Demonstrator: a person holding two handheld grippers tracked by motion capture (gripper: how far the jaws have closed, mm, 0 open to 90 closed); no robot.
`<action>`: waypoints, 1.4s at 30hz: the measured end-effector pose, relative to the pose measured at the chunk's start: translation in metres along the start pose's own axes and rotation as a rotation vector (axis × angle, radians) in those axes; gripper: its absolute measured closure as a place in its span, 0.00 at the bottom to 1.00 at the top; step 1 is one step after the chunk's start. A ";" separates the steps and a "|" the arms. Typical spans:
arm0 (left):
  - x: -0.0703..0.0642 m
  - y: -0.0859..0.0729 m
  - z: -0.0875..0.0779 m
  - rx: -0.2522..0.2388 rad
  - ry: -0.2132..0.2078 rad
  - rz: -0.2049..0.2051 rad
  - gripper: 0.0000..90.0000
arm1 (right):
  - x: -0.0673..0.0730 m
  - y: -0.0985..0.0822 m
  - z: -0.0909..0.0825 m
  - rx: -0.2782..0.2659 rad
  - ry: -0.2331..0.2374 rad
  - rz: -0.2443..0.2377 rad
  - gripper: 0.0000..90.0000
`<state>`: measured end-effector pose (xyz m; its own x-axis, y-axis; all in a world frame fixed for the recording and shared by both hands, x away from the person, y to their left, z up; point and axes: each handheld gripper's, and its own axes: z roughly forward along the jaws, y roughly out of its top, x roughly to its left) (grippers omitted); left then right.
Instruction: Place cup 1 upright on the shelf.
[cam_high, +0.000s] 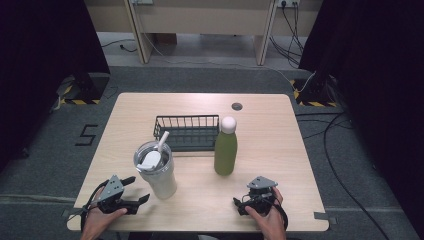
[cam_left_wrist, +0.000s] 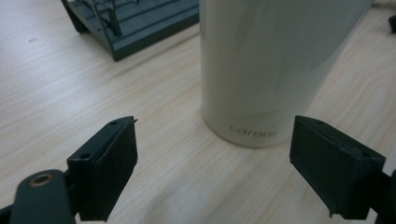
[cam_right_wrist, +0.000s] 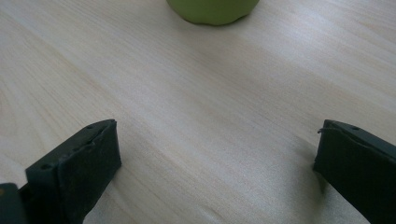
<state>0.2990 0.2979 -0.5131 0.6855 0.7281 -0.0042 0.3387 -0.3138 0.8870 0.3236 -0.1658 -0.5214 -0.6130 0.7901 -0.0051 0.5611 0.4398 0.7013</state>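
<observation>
Lower left of the high view: our left claw (cam_high: 141, 191) gapes, empty, just beside the upright cream steel tumbler with lid and straw (cam_high: 157, 171), which lies up-right of it. Right claw (cam_high: 239, 205), lower centre, also spread wide; the green bottle with pale cap (cam_high: 225, 147) stands farther up on the wooden bench (cam_high: 280, 150). Left is nearer.

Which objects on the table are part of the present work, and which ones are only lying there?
Part of the work:
- cream tumbler, just ahead of the open left gripper
- green bottle, ahead of the open right gripper

Only lying there:
- dark wire basket, behind both
- round cable port in the table
</observation>
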 end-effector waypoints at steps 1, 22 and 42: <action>-0.001 0.000 0.000 -0.008 -0.002 0.002 0.17 | 0.000 0.000 0.000 0.000 0.000 0.000 0.01; -0.017 0.008 0.005 -0.136 -0.036 -0.013 0.17 | 0.000 0.000 0.000 0.000 -0.001 -0.003 0.00; -0.026 0.016 0.022 -0.203 -0.049 -0.034 0.16 | 0.000 0.000 0.000 0.001 0.000 -0.006 0.00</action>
<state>0.3002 0.2605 -0.5085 0.7083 0.7038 -0.0539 0.2289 -0.1568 0.9608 0.3240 -0.1653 -0.5216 -0.6161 0.7876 -0.0094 0.5578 0.4447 0.7008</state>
